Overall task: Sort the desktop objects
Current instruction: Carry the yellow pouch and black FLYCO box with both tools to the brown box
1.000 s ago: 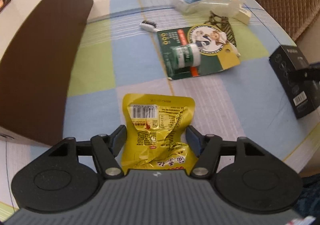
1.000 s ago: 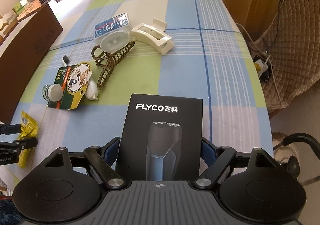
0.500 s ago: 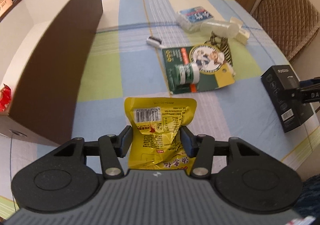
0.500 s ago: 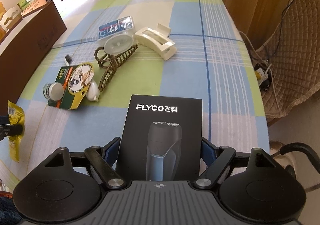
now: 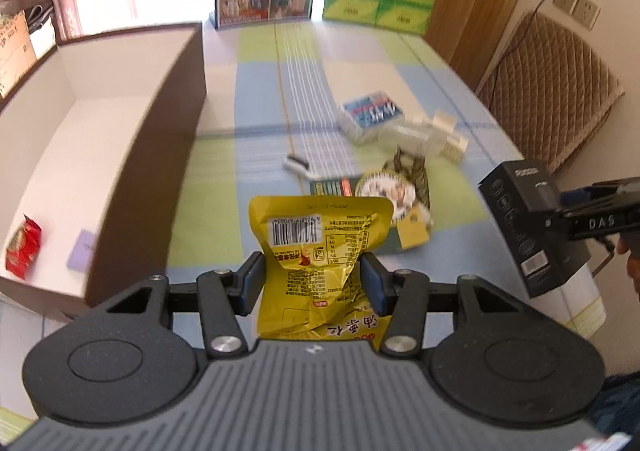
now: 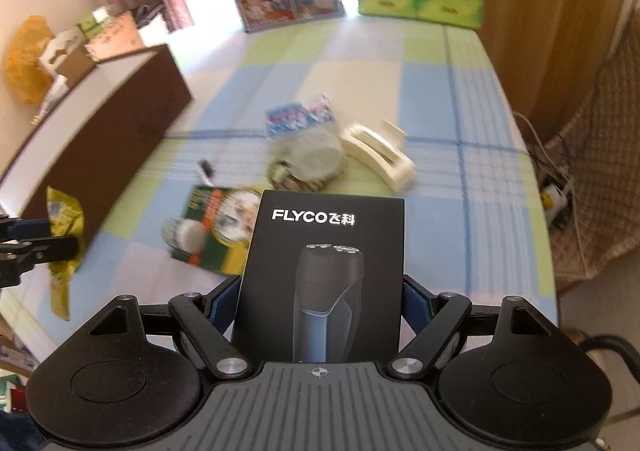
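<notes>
My left gripper (image 5: 312, 279) is shut on a yellow snack packet (image 5: 320, 239) and holds it above the table, right of the brown storage box (image 5: 160, 155). The packet also shows at the left of the right wrist view (image 6: 64, 235). My right gripper (image 6: 320, 303) is shut on a black FLYCO shaver box (image 6: 324, 271) and holds it lifted over the table's near right side. The shaver box also shows in the left wrist view (image 5: 532, 227).
The box holds a red packet (image 5: 22, 251) and a purple card (image 5: 80, 255). On the checked cloth lie a green blister card (image 6: 208, 227), a small brush (image 5: 296, 163), a blue packet (image 5: 372, 113), a brown hair clip (image 5: 412, 167), a white clip (image 6: 380, 159). A chair (image 5: 548, 91) stands right.
Both grippers have risen and tilted up with their objects, so the box interior and the room's far end came into view. The items on the table have not moved.
</notes>
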{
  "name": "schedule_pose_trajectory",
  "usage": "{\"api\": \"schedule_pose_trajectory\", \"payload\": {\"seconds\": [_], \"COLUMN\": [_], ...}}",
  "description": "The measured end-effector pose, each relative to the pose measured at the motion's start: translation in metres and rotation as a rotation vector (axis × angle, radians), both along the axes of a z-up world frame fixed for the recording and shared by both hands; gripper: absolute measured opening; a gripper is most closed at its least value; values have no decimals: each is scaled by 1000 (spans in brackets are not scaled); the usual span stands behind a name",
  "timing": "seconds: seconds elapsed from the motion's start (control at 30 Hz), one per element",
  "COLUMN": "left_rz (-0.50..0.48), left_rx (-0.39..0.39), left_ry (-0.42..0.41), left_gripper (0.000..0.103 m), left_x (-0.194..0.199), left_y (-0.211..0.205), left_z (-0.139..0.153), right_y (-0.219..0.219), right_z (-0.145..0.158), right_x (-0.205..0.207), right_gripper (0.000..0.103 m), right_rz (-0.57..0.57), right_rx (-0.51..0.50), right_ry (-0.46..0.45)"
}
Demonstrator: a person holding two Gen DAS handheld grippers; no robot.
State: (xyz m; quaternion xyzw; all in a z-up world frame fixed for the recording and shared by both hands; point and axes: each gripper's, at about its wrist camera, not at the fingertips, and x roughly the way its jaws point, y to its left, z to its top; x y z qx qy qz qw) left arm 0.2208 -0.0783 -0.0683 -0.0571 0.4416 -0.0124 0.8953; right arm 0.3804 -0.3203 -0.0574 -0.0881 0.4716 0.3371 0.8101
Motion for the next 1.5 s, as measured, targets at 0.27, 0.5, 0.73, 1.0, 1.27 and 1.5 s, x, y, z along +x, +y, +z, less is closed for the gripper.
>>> {"api": "schedule_pose_trajectory", "payload": {"seconds": [0.27, 0.5, 0.73, 1.0, 1.27, 1.5], "left_rz": [48, 91, 154, 190, 184, 161], "left_rx": [-12, -1, 40, 97, 109, 102], "left_ry": [-76, -143, -183, -176, -157, -101], "left_gripper": [46, 46, 46, 46, 46, 46], "left_x": [-5, -11, -12, 4, 39, 75], "left_y": [25, 61, 116, 182, 235, 260], "left_z": [33, 60, 78, 80, 74, 52], "right_y": [50, 119, 195, 278, 350, 383], "right_z": [30, 50, 57, 63, 53, 29], "right_x": [-13, -29, -45, -48, -28, -9], "right_gripper": [78, 78, 78, 78, 78, 78], "right_rz": [99, 228, 324, 352, 304, 241], "right_rx": [87, 157, 206, 246, 208, 170], "right_ry": [-32, -46, -45, -44, -66, -29]}}
